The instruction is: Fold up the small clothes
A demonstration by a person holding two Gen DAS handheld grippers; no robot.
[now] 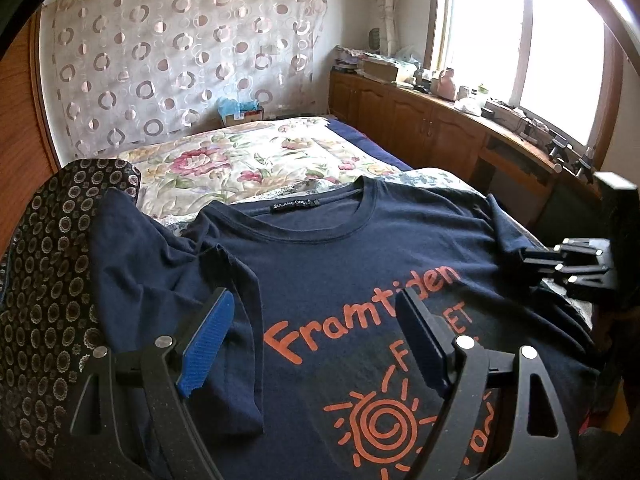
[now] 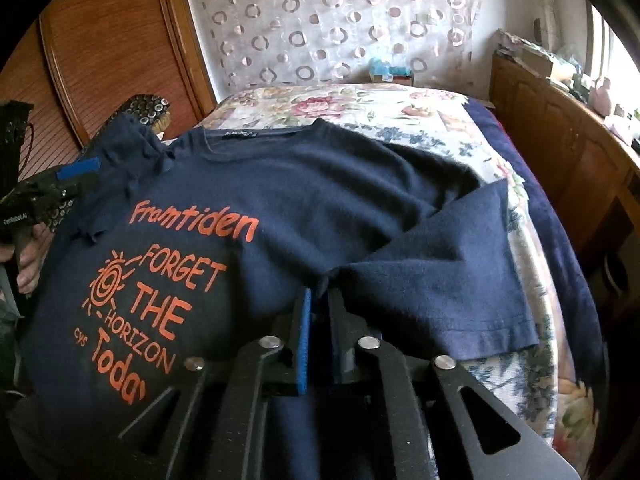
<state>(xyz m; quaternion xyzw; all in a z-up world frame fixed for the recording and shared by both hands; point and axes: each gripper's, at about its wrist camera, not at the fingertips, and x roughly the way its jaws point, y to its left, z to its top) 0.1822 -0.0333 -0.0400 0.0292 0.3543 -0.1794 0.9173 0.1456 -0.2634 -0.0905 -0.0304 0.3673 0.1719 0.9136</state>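
Navy T-shirt [image 1: 352, 240] with orange lettering lay face up across the foot of the bed [image 1: 240, 156], collar toward the floral bedspread, its sleeve on the wardrobe side folded in over the chest. The left gripper [image 1: 316, 344] hung above the print, angled downward, jaws spread wide with nothing between them. The right gripper [image 2: 318, 312] pointed down at the other sleeve [image 2: 452, 280], jaws only narrowly parted; a pucker of navy cloth sat at their tips, though whether the pads pressed it could not be told. That sleeve's hem reached close to the mattress edge, beyond which stood a wooden cabinet [image 1: 420, 120]. A patterned dark garment [image 1: 48, 280] crowded the shirt's wardrobe-side edge. Open bedspread stretched beyond the collar.
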